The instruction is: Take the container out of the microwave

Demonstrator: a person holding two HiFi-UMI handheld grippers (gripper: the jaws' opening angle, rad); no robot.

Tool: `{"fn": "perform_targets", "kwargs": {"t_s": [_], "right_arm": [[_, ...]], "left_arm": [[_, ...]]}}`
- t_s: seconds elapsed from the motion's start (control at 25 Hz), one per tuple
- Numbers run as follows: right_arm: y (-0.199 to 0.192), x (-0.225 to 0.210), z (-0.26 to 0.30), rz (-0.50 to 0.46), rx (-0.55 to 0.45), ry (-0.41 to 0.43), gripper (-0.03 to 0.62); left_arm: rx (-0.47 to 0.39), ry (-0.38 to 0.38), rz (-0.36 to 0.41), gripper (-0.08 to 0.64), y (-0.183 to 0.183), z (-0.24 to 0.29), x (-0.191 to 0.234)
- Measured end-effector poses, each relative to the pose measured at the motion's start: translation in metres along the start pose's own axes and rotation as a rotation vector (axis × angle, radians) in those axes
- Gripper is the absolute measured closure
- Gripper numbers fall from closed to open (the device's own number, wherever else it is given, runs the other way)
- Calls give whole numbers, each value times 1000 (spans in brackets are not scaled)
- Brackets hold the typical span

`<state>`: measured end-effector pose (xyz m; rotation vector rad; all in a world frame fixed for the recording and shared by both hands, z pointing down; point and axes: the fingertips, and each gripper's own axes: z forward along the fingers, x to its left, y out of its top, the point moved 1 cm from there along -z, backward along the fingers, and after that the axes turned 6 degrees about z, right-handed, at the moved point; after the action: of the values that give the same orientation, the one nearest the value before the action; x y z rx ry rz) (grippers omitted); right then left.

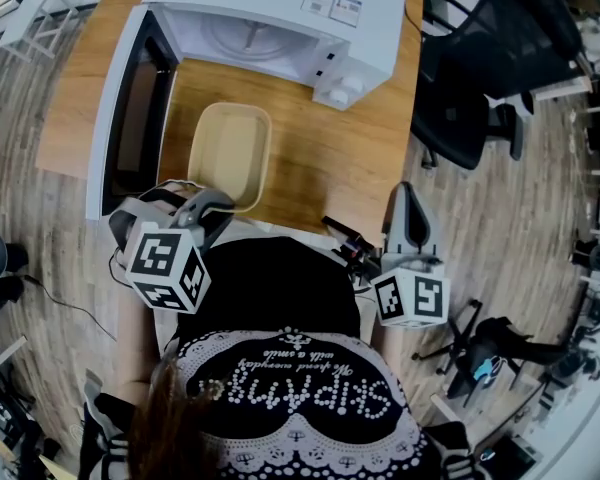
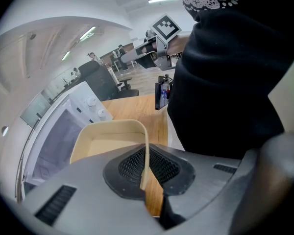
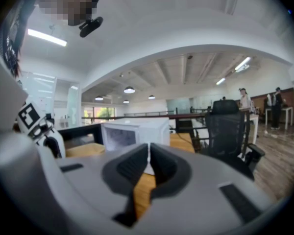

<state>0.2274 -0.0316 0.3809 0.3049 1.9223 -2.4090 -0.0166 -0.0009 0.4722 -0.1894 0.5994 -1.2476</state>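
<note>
Left gripper tilted down, jaws pinching container

Bright, even indoor light, ceiling strip lights, fisheye-warped edges, dark vignetted corners

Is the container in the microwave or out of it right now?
Out. The container is on the wooden table in front of the microwave, whose door is open, its rim pinched in the jaws of the left gripper.
</note>
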Motion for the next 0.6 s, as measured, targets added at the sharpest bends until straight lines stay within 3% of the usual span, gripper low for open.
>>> {"fn": "perform_targets", "kwargs": {"t_s": [0.6], "right_arm": [[2,-5,4,-20,18,3,557]], "left_arm": [[7,-7,5,517,3,4,3]]}}
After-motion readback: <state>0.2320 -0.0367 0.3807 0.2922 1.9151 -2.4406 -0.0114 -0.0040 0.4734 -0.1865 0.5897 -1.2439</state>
